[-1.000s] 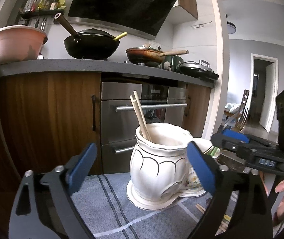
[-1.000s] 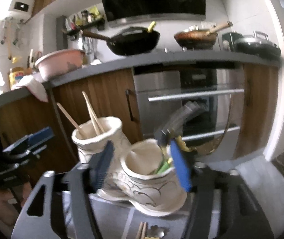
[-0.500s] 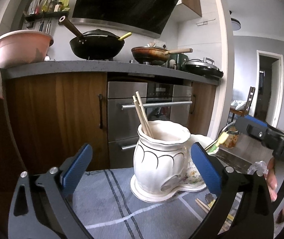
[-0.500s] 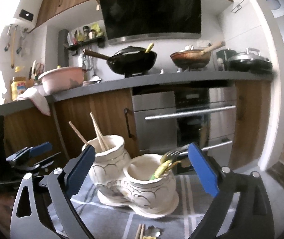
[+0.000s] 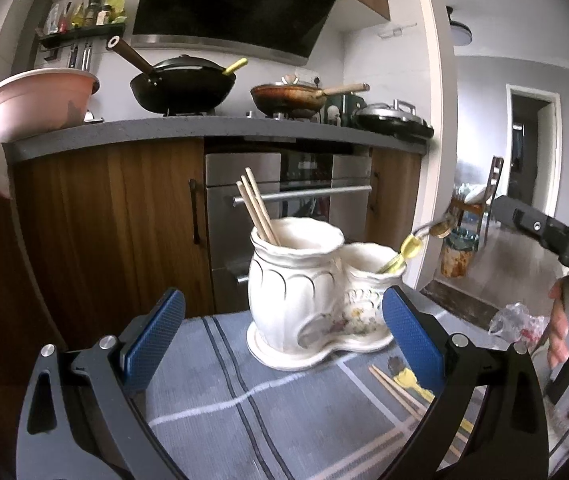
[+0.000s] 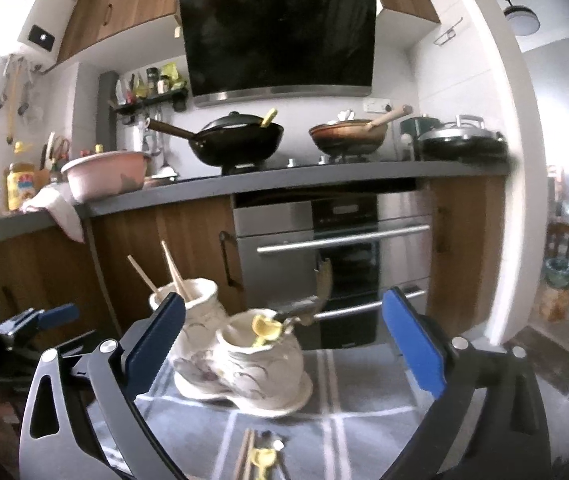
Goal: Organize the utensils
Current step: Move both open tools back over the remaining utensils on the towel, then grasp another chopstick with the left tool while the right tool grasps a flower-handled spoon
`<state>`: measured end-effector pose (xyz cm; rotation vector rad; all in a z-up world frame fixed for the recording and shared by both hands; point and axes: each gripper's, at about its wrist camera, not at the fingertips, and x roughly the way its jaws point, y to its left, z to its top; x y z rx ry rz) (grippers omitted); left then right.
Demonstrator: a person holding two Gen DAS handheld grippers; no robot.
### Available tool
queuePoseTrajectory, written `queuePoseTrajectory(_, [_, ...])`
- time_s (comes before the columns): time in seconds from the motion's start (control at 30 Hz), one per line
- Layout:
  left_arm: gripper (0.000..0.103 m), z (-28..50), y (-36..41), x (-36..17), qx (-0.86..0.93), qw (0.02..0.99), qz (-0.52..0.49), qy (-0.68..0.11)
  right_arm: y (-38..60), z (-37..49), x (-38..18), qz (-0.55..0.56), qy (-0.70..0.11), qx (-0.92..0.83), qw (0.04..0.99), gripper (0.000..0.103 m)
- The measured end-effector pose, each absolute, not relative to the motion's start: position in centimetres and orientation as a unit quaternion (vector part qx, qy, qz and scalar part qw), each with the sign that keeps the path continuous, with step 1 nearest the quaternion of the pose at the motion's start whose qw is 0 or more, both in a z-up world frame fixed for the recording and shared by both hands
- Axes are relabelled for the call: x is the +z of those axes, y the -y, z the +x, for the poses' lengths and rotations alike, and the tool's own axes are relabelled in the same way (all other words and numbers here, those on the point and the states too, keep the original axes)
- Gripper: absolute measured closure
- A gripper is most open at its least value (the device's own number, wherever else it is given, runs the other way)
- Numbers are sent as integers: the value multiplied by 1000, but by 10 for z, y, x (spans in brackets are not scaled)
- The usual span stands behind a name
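A white ceramic double utensil holder stands on a grey striped cloth; it also shows in the right wrist view. Its taller pot holds wooden chopsticks. Its lower pot holds a yellow-handled fork, seen from the right wrist too. More chopsticks and a yellow-handled utensil lie on the cloth in front. My left gripper is open and empty, just short of the holder. My right gripper is open and empty, back from the holder.
The cloth-covered table ends just beyond the holder. Behind it are wooden cabinets and a steel oven. The counter carries a black wok, a pan and a pink bowl. A crumpled plastic bag lies at right.
The right gripper let go of the fork, which now rests in the lower pot, opened wide and drew back. The left gripper drew back a little and stayed open.
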<state>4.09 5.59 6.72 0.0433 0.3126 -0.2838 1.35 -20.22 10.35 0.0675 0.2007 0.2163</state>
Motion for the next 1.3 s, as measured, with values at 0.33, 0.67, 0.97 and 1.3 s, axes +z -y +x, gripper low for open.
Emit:
queuePoseTrajectory(0.33, [6,40,-30,46,-144,961,54,-228,236,10,71,5,-209,83,974,5])
queuePoseTrajectory(0.67, [6,47,12,-1,-184,918,89,-339,239,23,14,-5,-350,104,931,5])
queuePoseTrajectory(0.97, [7,48,44,-30,-200,888,120,-397,242,24,2,-3,-372,108,922,5])
queuePoseTrajectory(1.3, [39,45,64,-39,-207,867,141,-430,241,28,1,-12,-383,111,917,5])
